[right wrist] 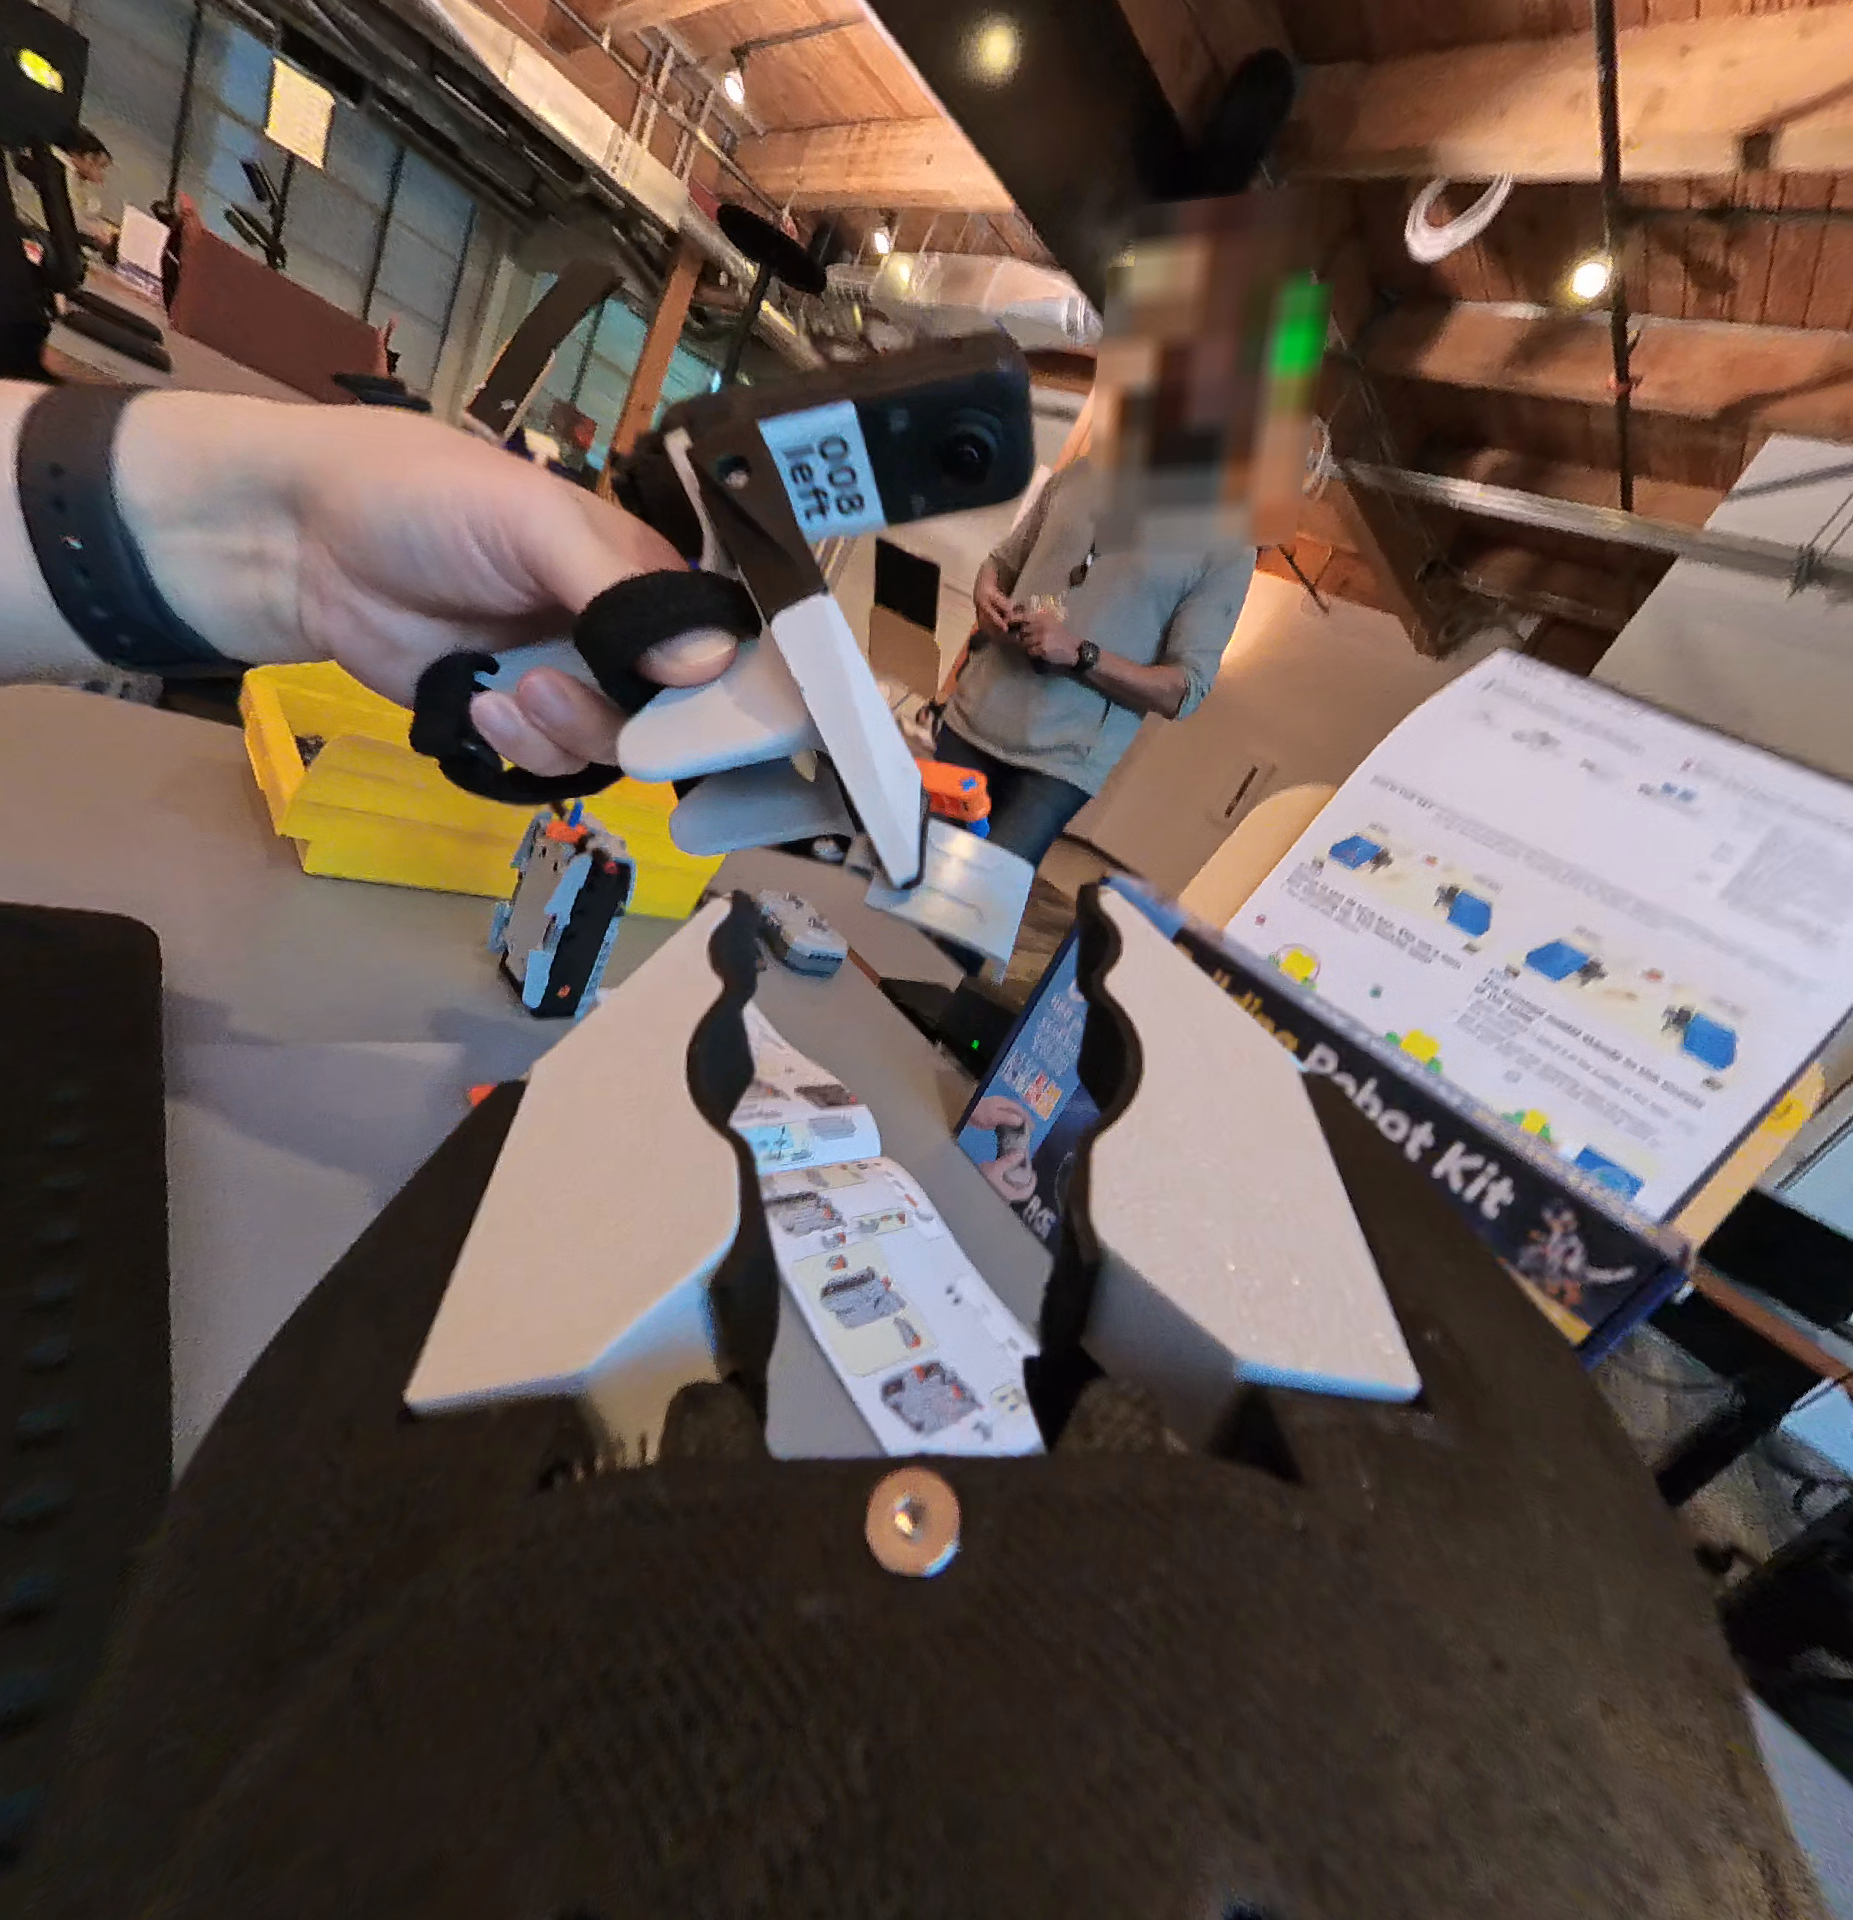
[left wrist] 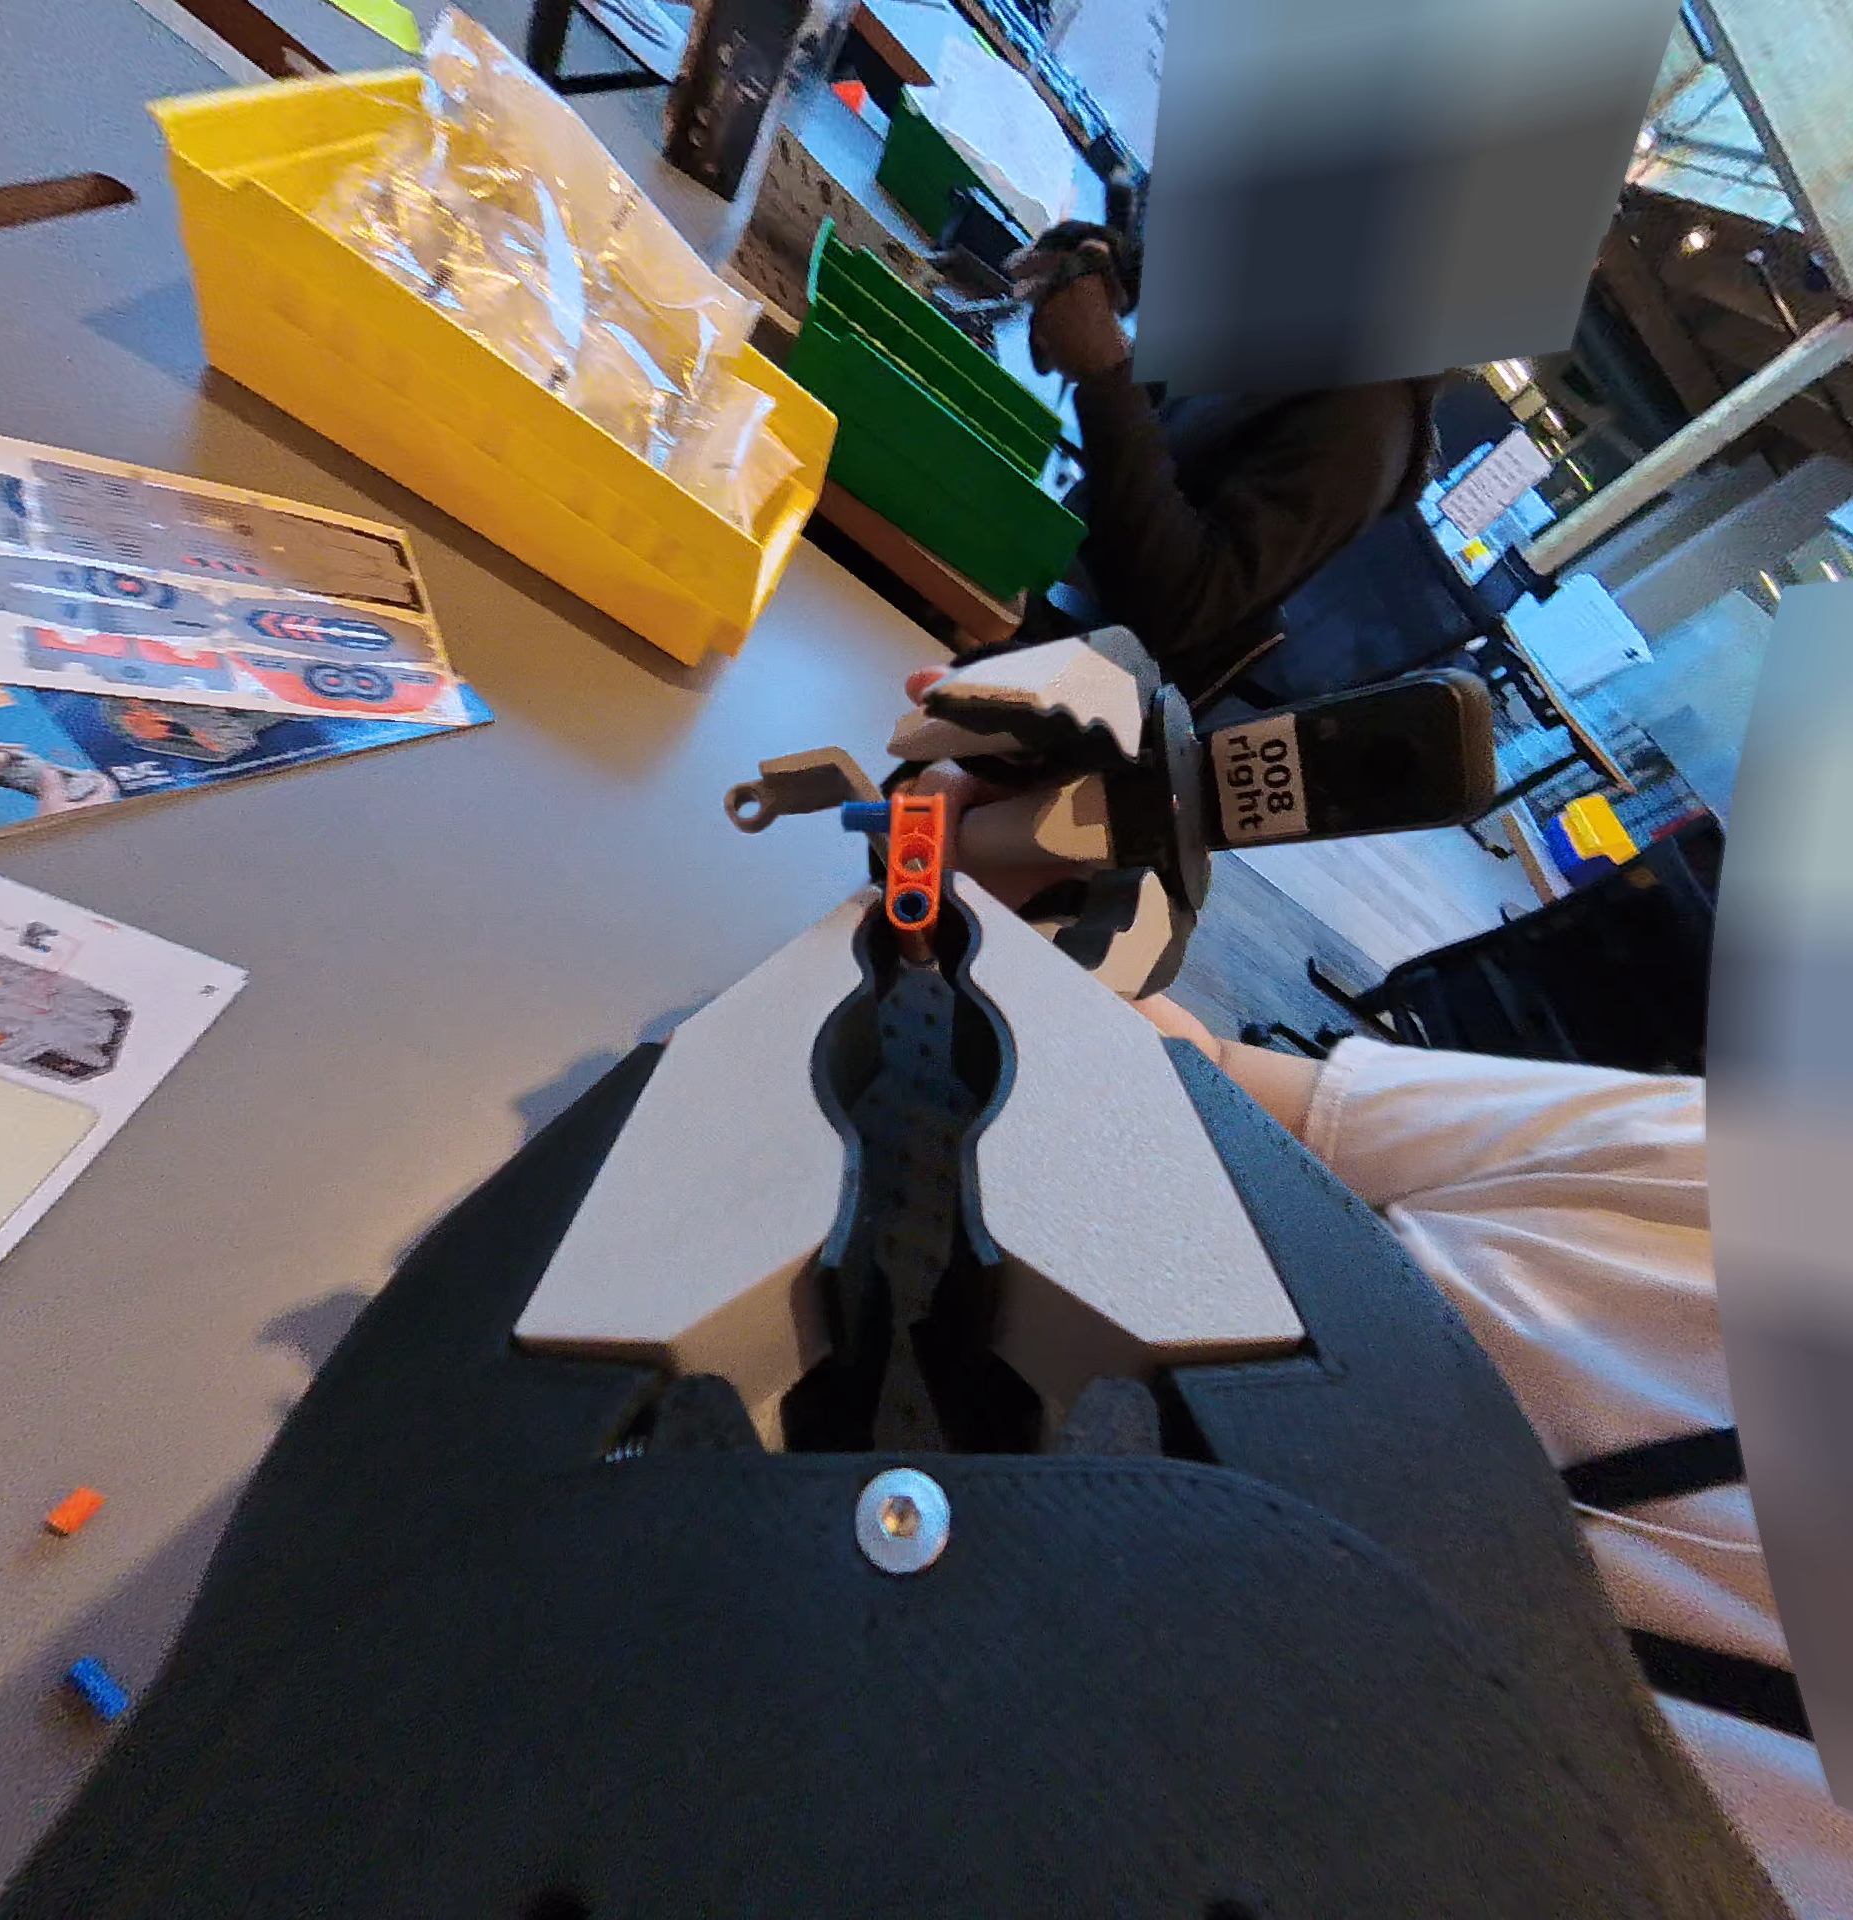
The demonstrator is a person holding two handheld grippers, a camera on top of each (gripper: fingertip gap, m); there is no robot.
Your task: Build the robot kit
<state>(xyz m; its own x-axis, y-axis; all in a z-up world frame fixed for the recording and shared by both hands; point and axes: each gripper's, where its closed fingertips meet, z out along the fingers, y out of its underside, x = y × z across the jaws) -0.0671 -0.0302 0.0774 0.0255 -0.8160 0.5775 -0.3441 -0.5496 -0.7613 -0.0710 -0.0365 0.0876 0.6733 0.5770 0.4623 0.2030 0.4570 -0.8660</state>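
Note:
My left gripper (left wrist: 911, 914) is shut on an orange beam (left wrist: 914, 857) with a blue pin in its lower hole. The beam sticks out past the tips. A grey curved panel (left wrist: 797, 784) joins its far end by another blue pin (left wrist: 862, 816). All of it is held above the grey table (left wrist: 548, 935). My right gripper (right wrist: 914, 912) is open and empty. The grey panel (right wrist: 958, 894) hangs just at its tips, between the fingers. The right gripper also shows in the left wrist view (left wrist: 989, 816), facing the beam. The left gripper (right wrist: 904, 857) shows in the right wrist view, held by a hand (right wrist: 382, 561).
A yellow bin (left wrist: 434, 436) of plastic bags and green bins (left wrist: 932, 436) stand at the back. A booklet (left wrist: 195, 623), a sheet (left wrist: 60, 1039) and loose orange (left wrist: 73, 1509) and blue (left wrist: 96, 1685) pieces lie left. A part-built model (right wrist: 563, 925), a kit box (right wrist: 1421, 1153) and a person (right wrist: 1088, 665) are ahead.

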